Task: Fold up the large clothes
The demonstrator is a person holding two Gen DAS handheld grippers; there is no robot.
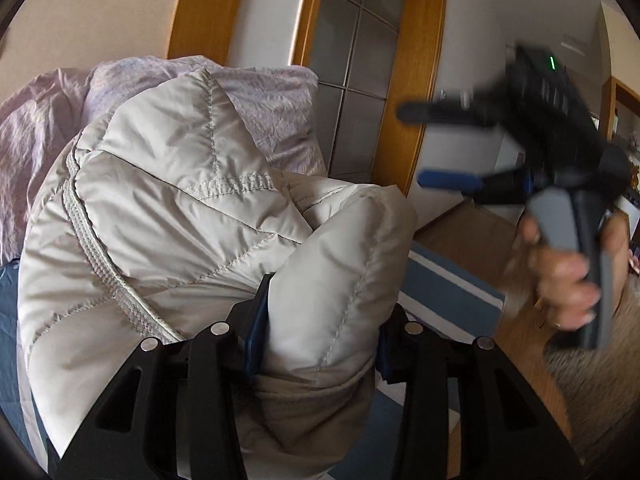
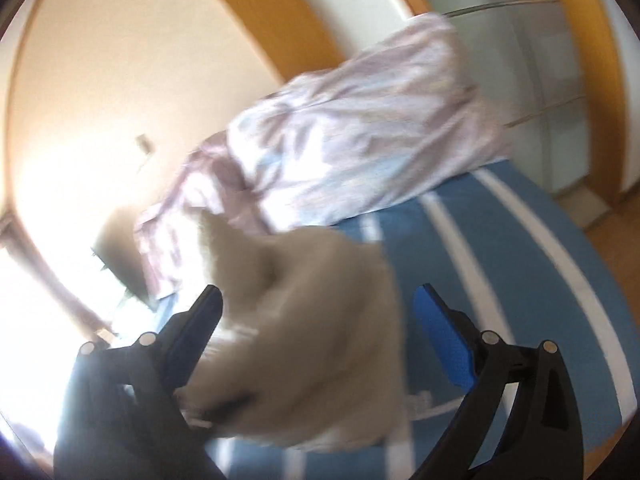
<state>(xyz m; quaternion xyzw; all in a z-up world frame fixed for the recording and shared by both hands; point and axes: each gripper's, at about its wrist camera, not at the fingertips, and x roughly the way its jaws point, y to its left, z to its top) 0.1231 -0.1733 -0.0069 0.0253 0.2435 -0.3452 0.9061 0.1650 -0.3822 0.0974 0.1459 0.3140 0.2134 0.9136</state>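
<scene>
Jacket [image 1: 180, 216] clamped by left claw [image 1: 320, 340]; right claw [image 2: 320, 320] spread.

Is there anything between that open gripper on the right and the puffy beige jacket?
Nothing visible. In the left wrist view the right hand-held gripper hangs open in clear air beside the beige jacket, which the left hand-held gripper already clamps. The right wrist view is blurred, but only jacket fabric shows between its fingers.
</scene>
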